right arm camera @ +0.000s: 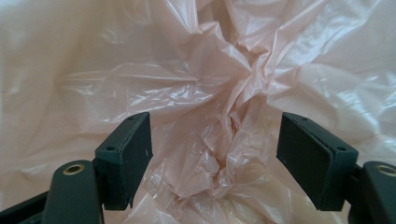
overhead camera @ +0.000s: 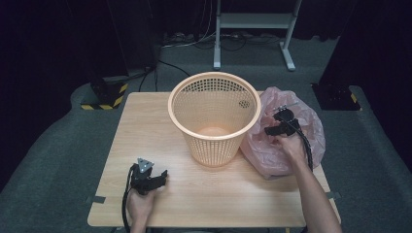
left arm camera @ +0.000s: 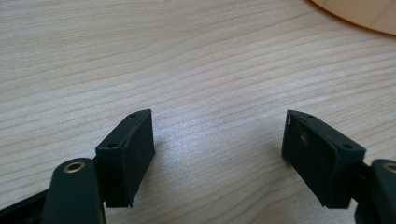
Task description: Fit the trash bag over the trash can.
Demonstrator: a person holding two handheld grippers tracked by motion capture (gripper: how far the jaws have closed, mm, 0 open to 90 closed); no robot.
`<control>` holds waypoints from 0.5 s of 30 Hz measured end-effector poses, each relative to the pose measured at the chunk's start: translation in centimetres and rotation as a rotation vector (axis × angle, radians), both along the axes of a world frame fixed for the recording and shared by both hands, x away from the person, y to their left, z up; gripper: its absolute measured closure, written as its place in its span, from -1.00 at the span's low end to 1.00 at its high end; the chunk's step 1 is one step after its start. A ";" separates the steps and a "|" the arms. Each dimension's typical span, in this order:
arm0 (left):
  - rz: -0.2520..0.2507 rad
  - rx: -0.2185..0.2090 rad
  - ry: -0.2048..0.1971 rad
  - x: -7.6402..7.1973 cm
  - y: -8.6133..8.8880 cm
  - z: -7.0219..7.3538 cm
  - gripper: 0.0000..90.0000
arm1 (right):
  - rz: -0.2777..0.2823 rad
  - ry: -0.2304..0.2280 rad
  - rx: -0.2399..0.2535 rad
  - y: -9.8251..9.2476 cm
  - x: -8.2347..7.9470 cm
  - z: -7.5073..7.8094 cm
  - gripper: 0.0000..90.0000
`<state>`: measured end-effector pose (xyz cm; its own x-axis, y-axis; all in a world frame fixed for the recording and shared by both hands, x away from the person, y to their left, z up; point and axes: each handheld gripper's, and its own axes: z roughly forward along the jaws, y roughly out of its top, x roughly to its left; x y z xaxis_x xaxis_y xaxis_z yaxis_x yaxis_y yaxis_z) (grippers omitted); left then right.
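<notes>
An orange mesh basket (overhead camera: 214,116) stands upright in the middle of the wooden table (overhead camera: 145,126). To its right lies a crumpled pink plastic bag (overhead camera: 272,150). My right gripper (overhead camera: 279,124) hovers over the bag, open, jaws wide apart. In the right gripper view the wrinkled bag (right arm camera: 210,93) lies between and beyond the jaws of that gripper (right arm camera: 215,158), with nothing pinched. My left gripper (overhead camera: 160,177) rests low at the table's front left, open. In the left gripper view its jaws (left arm camera: 219,154) span bare wood, and the basket's base (left arm camera: 364,14) shows at the top right.
Past the table's far edge a white metal stand (overhead camera: 252,29) and cables lie on the grey floor. A black-and-yellow striped base (overhead camera: 104,94) sits at the far left, another dark base (overhead camera: 335,94) at the far right.
</notes>
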<state>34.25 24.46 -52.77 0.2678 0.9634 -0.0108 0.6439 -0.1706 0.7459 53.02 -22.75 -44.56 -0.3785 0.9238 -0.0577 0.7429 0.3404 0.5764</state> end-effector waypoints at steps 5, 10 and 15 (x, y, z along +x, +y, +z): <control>0.000 0.001 0.000 0.0 0.0 0.0 -0.44 | -0.019 0.026 0.005 -0.1 0.3 -1.1 -0.39; 0.000 0.000 0.000 0.0 0.0 0.0 -0.44 | -0.030 0.042 0.006 -0.2 0.5 -2.0 -0.35; -0.001 0.002 0.001 0.0 0.0 0.0 -0.44 | -0.033 0.060 -0.007 0.0 0.8 -2.7 -0.27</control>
<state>34.24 24.47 -52.77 0.2683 0.9633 -0.0094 0.6444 -0.1722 0.7451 53.78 -22.73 -47.22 -0.3506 0.9356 -0.0424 0.7868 0.3188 0.5285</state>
